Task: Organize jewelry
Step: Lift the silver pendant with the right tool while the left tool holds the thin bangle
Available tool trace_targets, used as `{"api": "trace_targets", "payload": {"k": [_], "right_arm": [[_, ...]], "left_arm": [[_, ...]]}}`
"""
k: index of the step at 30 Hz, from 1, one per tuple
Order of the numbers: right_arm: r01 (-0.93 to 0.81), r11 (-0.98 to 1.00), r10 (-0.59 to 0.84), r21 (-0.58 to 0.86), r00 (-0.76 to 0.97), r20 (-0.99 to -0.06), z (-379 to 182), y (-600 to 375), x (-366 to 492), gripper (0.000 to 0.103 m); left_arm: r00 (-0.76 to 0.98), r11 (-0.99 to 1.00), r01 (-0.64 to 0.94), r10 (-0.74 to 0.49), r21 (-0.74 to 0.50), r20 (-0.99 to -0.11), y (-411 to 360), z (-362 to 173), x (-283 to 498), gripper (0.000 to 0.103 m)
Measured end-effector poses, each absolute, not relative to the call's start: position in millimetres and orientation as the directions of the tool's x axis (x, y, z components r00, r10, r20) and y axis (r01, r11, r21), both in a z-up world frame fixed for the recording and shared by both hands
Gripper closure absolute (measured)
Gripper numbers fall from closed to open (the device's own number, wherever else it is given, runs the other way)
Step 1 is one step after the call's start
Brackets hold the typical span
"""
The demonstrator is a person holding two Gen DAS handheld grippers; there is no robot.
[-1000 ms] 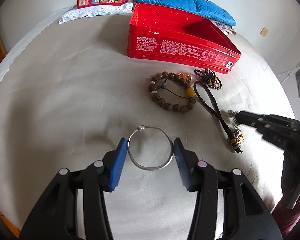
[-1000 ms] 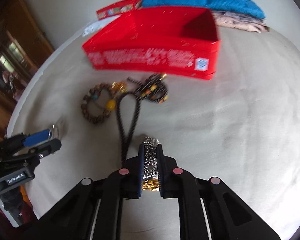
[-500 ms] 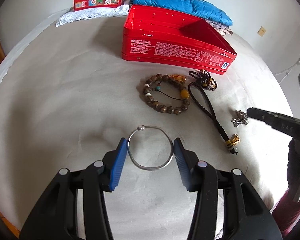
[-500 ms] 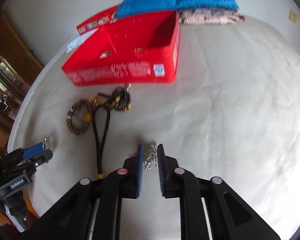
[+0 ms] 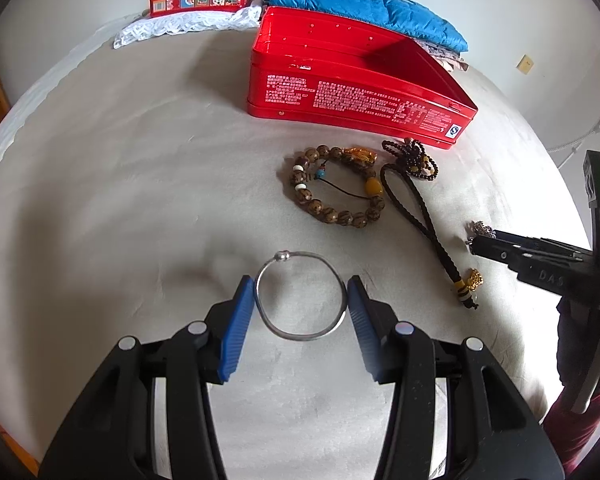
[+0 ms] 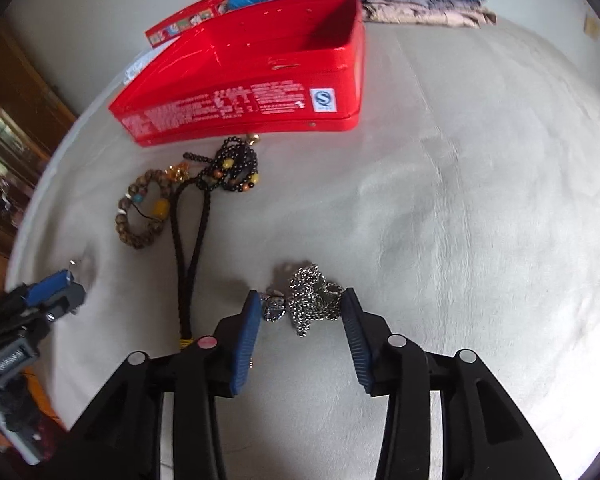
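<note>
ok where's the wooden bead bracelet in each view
Left wrist: bead bracelet sits centre, slightly right, just below the red tin.
Right wrist: bead bracelet lies at left, below the tin's left end.
Shared landmark: the black cord lies just right of it in both.

Left gripper (image 5: 301, 300): angled steeply down at the silver bangle (image 5: 300, 295); blue pads bracket the ring on both sides, touching or nearly touching its rim.

Right gripper (image 6: 298, 312): angled steeply down over the silver chain (image 6: 310, 296); jaws have just been opening, pads now apart, the heaped chain lying loose between them on the cloth.
</note>
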State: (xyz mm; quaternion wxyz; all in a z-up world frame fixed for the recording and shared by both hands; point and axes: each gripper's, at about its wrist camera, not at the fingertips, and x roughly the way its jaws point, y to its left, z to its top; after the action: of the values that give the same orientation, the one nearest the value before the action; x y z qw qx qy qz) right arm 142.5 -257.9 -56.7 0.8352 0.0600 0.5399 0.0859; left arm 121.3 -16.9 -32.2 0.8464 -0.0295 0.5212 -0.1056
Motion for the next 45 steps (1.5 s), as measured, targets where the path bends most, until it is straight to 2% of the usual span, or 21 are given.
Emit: {"api": "trace_targets", "payload": {"k": [1,5,6,11,13,25,35,45], "right_arm": [[-0.082,0.979,0.205,0.188,0.403,-0.892,-57,-256,142,0.071],[-0.085,0.978,0.207,0.189,0.411,-0.888,-56,-253,141,0.074],[-0.081,0.974,0.224,0.209,0.410,-0.884,-55,-256,141,0.086],[-0.079,0.965,0.261,0.251,0.421,-0.868,-50,-263,139,0.087],[-0.086,0.959,0.280,0.270,0.434,-0.856,-45,-266,136,0.092],[-0.101,0.959,0.280,0.265,0.498,-0.821,-19,-272,126,0.092],[-0.108,0.960,0.278,0.258,0.472,-0.836,-33,-264,132,0.092],[-0.118,0.960,0.278,0.253,0.496,-0.822,-23,-263,130,0.092]], "left_arm": [[0.434,0.976,0.146,-0.210,-0.162,-0.876,-16,-32,121,0.056],[0.432,0.975,0.145,-0.214,-0.167,-0.876,-16,-33,121,0.056],[0.433,0.975,0.145,-0.214,-0.167,-0.876,-16,-33,121,0.056],[0.440,0.976,0.141,-0.214,-0.168,-0.872,-14,-30,120,0.056],[0.445,0.975,0.138,-0.216,-0.172,-0.869,-12,-29,120,0.056],[0.470,0.974,0.141,-0.226,-0.180,-0.853,-11,-18,121,0.056],[0.457,0.974,0.130,-0.223,-0.183,-0.861,-10,-24,125,0.056],[0.472,0.975,0.140,-0.218,-0.172,-0.854,-12,-19,128,0.056]]}}
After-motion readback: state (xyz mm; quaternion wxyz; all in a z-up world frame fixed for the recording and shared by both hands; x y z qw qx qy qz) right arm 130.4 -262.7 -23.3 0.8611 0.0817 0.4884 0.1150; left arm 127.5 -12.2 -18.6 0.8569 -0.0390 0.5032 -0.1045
